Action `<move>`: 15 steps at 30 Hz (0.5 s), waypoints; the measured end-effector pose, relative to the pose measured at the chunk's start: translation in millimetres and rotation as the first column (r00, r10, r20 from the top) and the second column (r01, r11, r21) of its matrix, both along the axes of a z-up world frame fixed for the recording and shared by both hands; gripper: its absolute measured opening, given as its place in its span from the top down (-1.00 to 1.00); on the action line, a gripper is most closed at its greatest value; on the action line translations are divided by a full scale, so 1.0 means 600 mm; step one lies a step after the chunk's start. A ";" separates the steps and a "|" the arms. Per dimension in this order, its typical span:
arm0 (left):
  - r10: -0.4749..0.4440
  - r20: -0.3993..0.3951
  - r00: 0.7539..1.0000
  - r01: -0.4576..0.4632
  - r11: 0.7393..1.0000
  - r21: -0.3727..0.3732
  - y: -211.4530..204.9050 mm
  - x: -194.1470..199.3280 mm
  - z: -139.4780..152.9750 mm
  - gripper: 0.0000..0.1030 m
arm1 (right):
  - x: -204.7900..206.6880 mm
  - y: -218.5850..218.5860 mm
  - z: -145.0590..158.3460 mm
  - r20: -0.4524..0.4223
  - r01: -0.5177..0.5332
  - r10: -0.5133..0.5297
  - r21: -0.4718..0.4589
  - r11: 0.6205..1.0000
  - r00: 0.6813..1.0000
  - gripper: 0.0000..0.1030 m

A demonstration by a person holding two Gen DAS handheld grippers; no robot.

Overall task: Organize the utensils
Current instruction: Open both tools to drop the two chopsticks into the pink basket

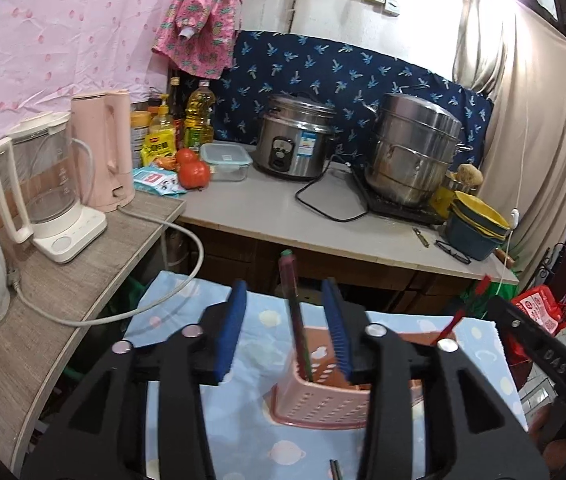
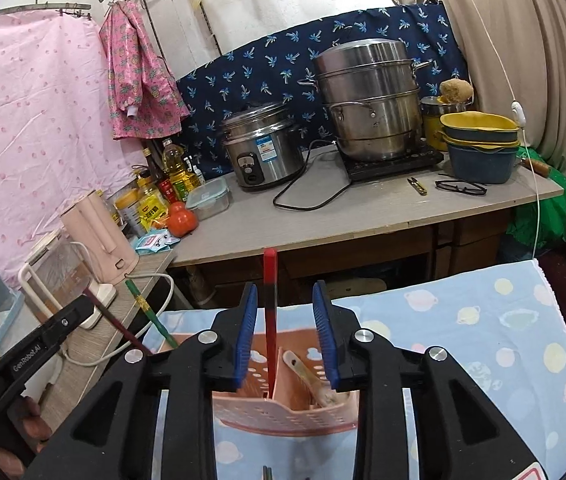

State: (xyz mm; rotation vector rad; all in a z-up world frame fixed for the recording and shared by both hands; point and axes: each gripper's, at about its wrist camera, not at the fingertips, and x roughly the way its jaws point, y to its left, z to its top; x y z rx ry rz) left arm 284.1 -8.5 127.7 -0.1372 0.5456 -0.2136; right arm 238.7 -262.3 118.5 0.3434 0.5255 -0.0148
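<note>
- Left wrist view showed a small table under a blue cloth (image 1: 243,420) printed with pale planets, the largest item inspected; a grey counter (image 1: 283,216) stood behind it.
- Pink perforated utensil basket (image 1: 315,396) sat upright on the cloth, open mouth upward, divided into compartments.
- Left gripper (image 1: 287,320) was positioned above the basket, blue pads spread apart and not pressing on anything.
- Dark chopsticks with green tips (image 1: 295,312) stood between those pads in the basket, long axis near vertical, upper ends leaning slightly away from the camera.
- Right gripper (image 2: 285,320) was likewise spread over the basket, pads clear of contact.
- Red-and-black chopsticks (image 2: 270,320) stood between the right pads, lower ends in the basket, long axis vertical, red ends up.
- Wooden-handled utensil (image 2: 307,372) lay slanted in the adjoining compartment, handle pointing up and left.
</note>
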 end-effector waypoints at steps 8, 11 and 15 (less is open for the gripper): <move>-0.002 -0.040 0.999 0.002 1.000 0.010 0.016 -0.044 -0.021 0.25 | -0.062 0.009 -0.005 -0.010 -0.016 0.016 -0.031 0.999 1.000 0.33; -0.005 -0.053 0.999 0.006 1.000 0.025 0.016 -0.067 -0.028 0.25 | -0.091 0.019 -0.014 -0.028 -0.035 0.034 -0.038 0.999 0.999 0.33; -0.006 -0.081 0.997 0.011 0.998 0.058 0.014 -0.103 -0.043 0.25 | -0.134 0.033 -0.033 -0.056 -0.055 0.052 -0.048 0.997 0.997 0.33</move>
